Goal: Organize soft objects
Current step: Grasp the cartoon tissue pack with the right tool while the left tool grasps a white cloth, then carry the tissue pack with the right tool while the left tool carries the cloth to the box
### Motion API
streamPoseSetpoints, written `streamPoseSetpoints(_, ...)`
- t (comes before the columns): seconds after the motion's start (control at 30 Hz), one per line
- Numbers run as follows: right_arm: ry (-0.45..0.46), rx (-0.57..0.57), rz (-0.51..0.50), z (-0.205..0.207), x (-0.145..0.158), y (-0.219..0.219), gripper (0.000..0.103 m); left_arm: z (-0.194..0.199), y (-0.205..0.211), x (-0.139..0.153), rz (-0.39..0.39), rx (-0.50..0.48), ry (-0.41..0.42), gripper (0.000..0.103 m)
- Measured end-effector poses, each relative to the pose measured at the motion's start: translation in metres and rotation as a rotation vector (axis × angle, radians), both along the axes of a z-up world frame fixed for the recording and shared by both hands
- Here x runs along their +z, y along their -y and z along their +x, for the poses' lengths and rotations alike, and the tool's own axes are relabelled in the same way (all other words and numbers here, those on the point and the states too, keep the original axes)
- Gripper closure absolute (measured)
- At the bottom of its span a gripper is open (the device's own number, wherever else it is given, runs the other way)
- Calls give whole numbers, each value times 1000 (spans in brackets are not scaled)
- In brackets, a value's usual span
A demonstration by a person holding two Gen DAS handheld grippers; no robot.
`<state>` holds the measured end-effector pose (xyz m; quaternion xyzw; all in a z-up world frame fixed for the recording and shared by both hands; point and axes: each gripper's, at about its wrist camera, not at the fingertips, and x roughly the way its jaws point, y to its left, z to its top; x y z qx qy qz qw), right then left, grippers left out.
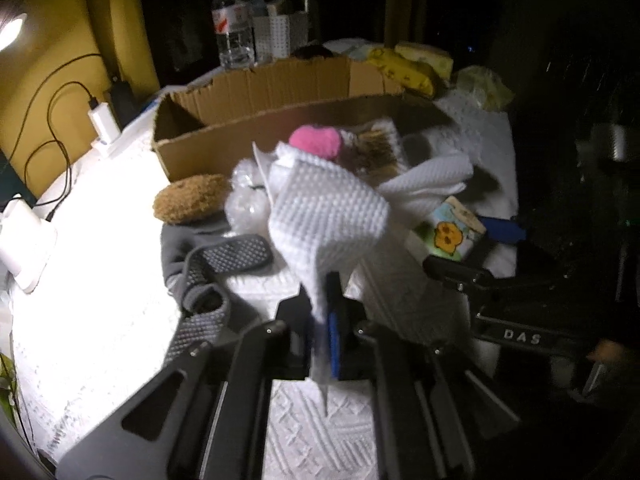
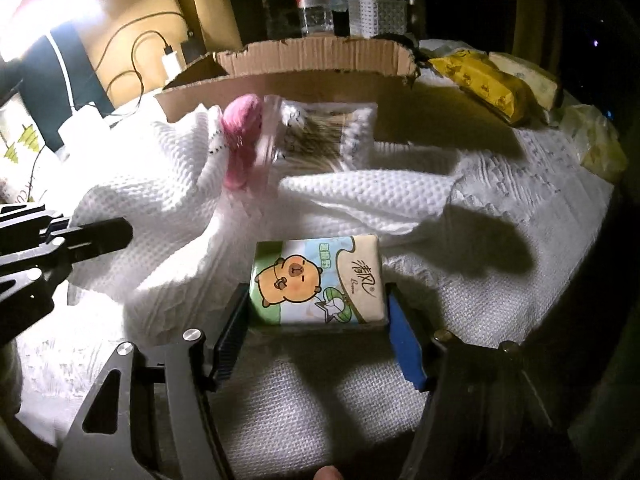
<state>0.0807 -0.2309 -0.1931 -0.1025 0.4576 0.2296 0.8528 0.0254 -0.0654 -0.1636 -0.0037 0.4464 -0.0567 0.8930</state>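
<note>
**White cloth pinched, tissue pack between the right fingers**

From the left wrist camera, the left gripper (image 1: 320, 320) had its fingers together on a corner of a white waffle cloth (image 1: 328, 208), which rose from the pinch and draped away toward the cardboard box (image 1: 224, 136). A pink soft thing (image 1: 316, 142) lay just behind the cloth near the box wall, a brown fuzzy pad (image 1: 190, 198) and a grey strap (image 1: 224, 256) to the left on the white bed cover (image 1: 100, 280). The right gripper (image 1: 476, 250) showed at the right, beside the tissue pack (image 1: 450, 232).

From the right wrist camera, the right gripper (image 2: 318, 320) had its fingers apart either side of the tissue pack (image 2: 316, 280), the near end of the pack sitting between them with its long axis running straight away from the fingers. They looked close to its sides, though I could not tell whether they pressed on it. The box (image 2: 288, 80) lay straight ahead beyond the cloth (image 2: 360, 200), so the right hand seemed the nearer one for carrying the pack there.
</note>
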Motion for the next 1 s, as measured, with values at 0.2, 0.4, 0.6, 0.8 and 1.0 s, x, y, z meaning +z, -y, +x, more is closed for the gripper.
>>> streamPoseSetpoints(0.2,36,-14,18,-4,20,1,35,-14,-13,23,-21,10,58,98)
streamPoseSetpoints(0.4,74,-16,33,-7,41,0,35,-24,-30,48,-42,39,118,98)
streamPoseSetpoints(0.6,108,-12,44,-8,60,-1,35,-28,-45,71,-53,60,170,98)
streamPoseSetpoints(0.8,135,-12,52,-9,76,-3,35,-30,-53,91,-60,66,222,98)
streamPoseSetpoints(1.0,159,-9,63,-8,90,-3,35,-29,-55,113,-64,52,276,98)
